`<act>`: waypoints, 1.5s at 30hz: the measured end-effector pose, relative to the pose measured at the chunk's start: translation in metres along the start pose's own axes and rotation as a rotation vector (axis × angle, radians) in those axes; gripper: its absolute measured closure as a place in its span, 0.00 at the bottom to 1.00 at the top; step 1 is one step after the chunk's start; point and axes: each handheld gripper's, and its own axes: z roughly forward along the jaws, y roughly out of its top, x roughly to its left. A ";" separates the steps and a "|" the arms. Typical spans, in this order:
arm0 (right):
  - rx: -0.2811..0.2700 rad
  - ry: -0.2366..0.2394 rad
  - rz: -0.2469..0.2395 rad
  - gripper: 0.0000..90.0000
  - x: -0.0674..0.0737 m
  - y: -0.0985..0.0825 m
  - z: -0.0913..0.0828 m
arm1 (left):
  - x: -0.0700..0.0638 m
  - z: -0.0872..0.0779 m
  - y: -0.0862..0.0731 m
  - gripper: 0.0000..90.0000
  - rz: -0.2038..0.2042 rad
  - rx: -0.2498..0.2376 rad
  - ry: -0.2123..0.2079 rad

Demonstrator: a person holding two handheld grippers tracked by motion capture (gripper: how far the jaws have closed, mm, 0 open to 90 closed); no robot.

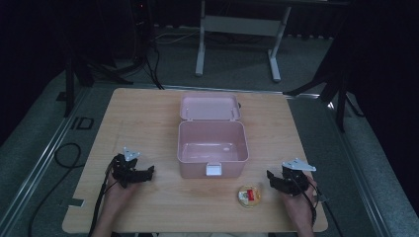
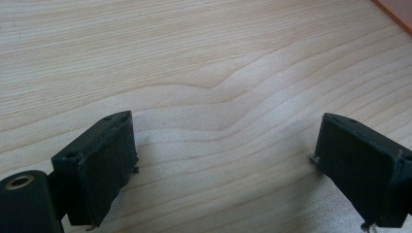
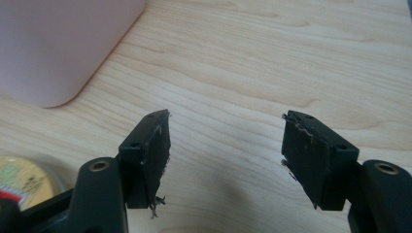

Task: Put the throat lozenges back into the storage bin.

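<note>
The pink box (image 1: 212,143) stood open and empty mid-table, the round tin (image 1: 249,195) lying just before it. Left gripper (image 1: 144,174) and right gripper (image 1: 272,178) rested wide apart, jaws spread, holding nothing. Nothing looked packed yet.

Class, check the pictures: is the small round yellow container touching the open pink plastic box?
Apart. The high view shows bare wooden table between the small round yellow container and the front wall of the open pink plastic box.

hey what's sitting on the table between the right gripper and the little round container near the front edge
Nothing. In the high view, bare wooden table separates the right gripper from the round container. Its jaws stand open.
</note>
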 end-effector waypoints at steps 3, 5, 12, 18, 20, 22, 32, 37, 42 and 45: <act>-0.003 0.000 -0.011 0.38 -0.001 0.003 -0.007 | 0.000 0.000 0.000 0.09 0.003 0.001 -0.003; -0.002 0.011 -0.015 0.37 -0.002 0.005 -0.011 | 0.000 0.000 0.000 0.09 0.003 0.002 -0.003; 0.020 0.007 -0.080 0.36 -0.001 0.012 -0.017 | 0.000 0.000 0.000 0.09 0.003 0.001 -0.003; 0.046 0.009 -0.129 0.36 0.002 0.017 -0.022 | 0.000 0.000 0.000 0.09 0.003 0.001 -0.003; 0.051 0.027 -0.134 0.36 0.002 0.020 -0.024 | 0.000 0.000 0.000 0.09 0.004 0.001 -0.003; 0.063 0.039 -0.143 0.36 0.001 0.023 -0.026 | 0.000 0.000 0.000 0.09 0.004 0.001 -0.003; 0.098 0.062 -0.200 0.33 0.004 0.035 -0.033 | 0.000 0.000 0.000 0.09 0.003 0.000 -0.003; 0.112 0.097 -0.225 0.32 0.005 0.039 -0.036 | 0.000 0.000 0.000 0.09 0.004 0.000 -0.003; 0.138 0.124 -0.242 0.31 0.005 0.042 -0.038 | 0.000 0.000 0.000 0.09 0.004 0.000 -0.003; 0.146 0.129 -0.258 0.31 0.006 0.044 -0.039 | 0.000 0.000 0.000 0.09 0.004 0.000 -0.003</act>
